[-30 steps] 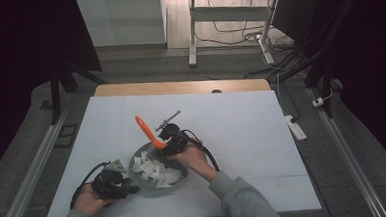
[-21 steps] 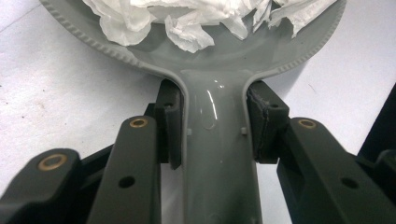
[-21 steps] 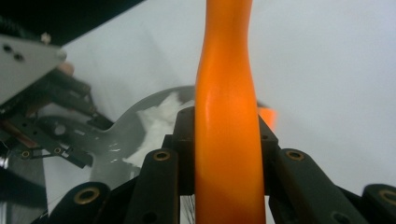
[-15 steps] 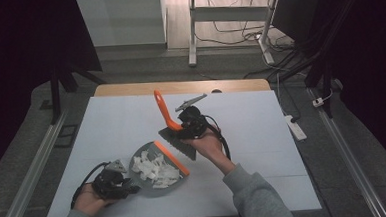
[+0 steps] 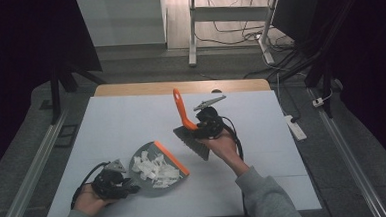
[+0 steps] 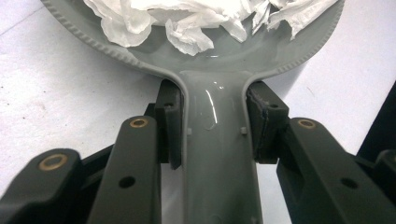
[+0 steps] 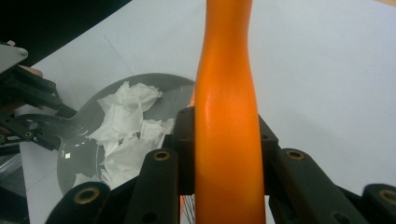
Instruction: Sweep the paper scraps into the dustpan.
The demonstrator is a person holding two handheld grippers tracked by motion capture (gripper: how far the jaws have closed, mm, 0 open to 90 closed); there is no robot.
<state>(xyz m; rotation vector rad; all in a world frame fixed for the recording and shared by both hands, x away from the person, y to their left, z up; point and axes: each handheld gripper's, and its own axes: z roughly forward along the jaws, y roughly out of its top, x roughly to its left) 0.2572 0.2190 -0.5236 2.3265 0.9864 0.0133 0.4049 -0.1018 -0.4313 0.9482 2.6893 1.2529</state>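
A grey dustpan (image 5: 159,163) with an orange front lip lies on the white table near its front left, full of crumpled white paper scraps (image 5: 154,169). My left gripper (image 5: 122,185) is shut on the dustpan's grey handle (image 6: 217,154), one pad on each side. To the right, my right gripper (image 5: 196,124) is shut on the orange handle (image 7: 226,116) of a hand brush (image 5: 192,143), whose dark bristles hang just above the table, right of the pan. The right gripper view looks past the orange handle to the dustpan (image 7: 79,154) and its paper scraps (image 7: 123,130).
The white table top (image 5: 131,121) has open surface at the back and left. A white power strip (image 5: 294,127) lies just off its right edge. Metal rails run along both sides, and desk legs and cables stand on the floor beyond.
The right gripper has lifted the brush out of the dustpan and carried it up and to the right. The left gripper and the dustpan have stayed where they were.
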